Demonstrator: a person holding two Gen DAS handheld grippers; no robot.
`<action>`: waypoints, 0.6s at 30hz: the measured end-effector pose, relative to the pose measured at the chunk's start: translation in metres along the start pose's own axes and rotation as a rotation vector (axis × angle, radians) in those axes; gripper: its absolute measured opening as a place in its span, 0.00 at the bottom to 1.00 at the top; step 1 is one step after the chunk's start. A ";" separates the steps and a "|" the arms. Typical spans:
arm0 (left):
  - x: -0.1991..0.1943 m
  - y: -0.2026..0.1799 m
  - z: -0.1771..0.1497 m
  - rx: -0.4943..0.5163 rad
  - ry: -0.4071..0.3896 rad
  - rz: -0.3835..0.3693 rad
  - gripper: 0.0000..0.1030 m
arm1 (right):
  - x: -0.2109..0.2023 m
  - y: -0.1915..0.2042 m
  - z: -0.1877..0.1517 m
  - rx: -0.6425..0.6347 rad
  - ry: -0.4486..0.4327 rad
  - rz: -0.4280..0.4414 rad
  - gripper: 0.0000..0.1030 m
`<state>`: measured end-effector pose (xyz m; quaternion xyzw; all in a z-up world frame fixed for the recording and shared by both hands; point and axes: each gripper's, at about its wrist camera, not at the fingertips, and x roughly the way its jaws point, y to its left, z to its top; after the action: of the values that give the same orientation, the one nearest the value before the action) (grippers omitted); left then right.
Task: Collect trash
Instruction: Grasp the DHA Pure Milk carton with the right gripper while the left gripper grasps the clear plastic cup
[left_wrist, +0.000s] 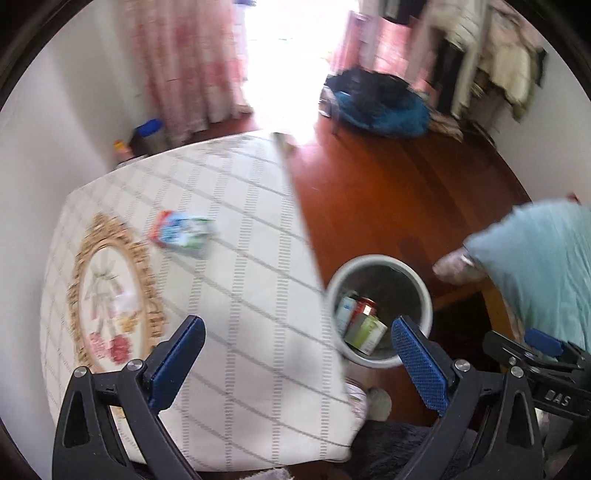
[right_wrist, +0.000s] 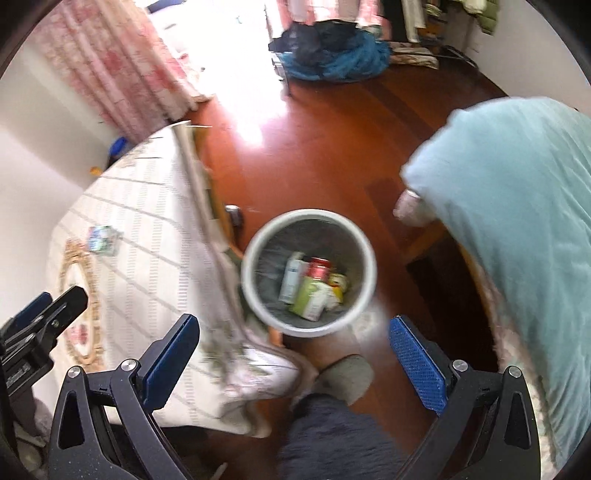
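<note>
1. A red-brown wooden floor (right_wrist: 332, 140) is seen across the room, with a pile of blue and dark cloth (right_wrist: 332, 55) lying on it at twelve o'clock in the right wrist view.
2. A worktop (left_wrist: 258, 221) covered by a pale checked cloth is shown at nine o'clock in both views; an oval flower motif in a gold frame (left_wrist: 110, 295) is printed on the cloth.
3. A light blue cloth (right_wrist: 517, 221) draped over a piece of furniture is seen at three o'clock in the right wrist view.
4. A round bin (right_wrist: 255, 236) with a white rim is stood on the floor just beside the worktop's edge, near the centre of the right wrist view. Several pieces of trash are held inside it: a red-topped can (right_wrist: 319, 267), a green and white carton (right_wrist: 314, 299) and a pale box (right_wrist: 291, 277).
5. A crumpled blue and white packet (left_wrist: 183, 232) is left lying on the worktop, at ten o'clock in the left wrist view, well apart from the bin.
6. The left claw (left_wrist: 295, 354) is held wide open above the worktop's edge, and nothing is gripped by it.
7. The right claw (right_wrist: 291, 354) is likewise held wide open over the floor near the bin, and nothing is gripped by it.
8. A grey slipper (right_wrist: 343, 376) is seen at six o'clock, beneath the right claw.
</note>
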<state>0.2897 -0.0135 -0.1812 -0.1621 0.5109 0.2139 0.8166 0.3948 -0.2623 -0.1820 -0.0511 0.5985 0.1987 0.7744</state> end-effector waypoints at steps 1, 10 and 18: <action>-0.002 0.011 -0.002 -0.021 -0.006 0.014 1.00 | 0.000 0.016 0.003 -0.032 0.001 0.021 1.00; 0.051 0.197 -0.042 -0.323 0.082 0.285 1.00 | 0.058 0.193 0.035 -0.381 0.066 0.109 1.00; 0.105 0.289 -0.073 -0.406 0.201 0.352 1.00 | 0.151 0.339 0.065 -0.664 0.121 0.062 1.00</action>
<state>0.1259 0.2178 -0.3200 -0.2514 0.5565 0.4331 0.6629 0.3594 0.1058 -0.2528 -0.2942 0.5474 0.4027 0.6720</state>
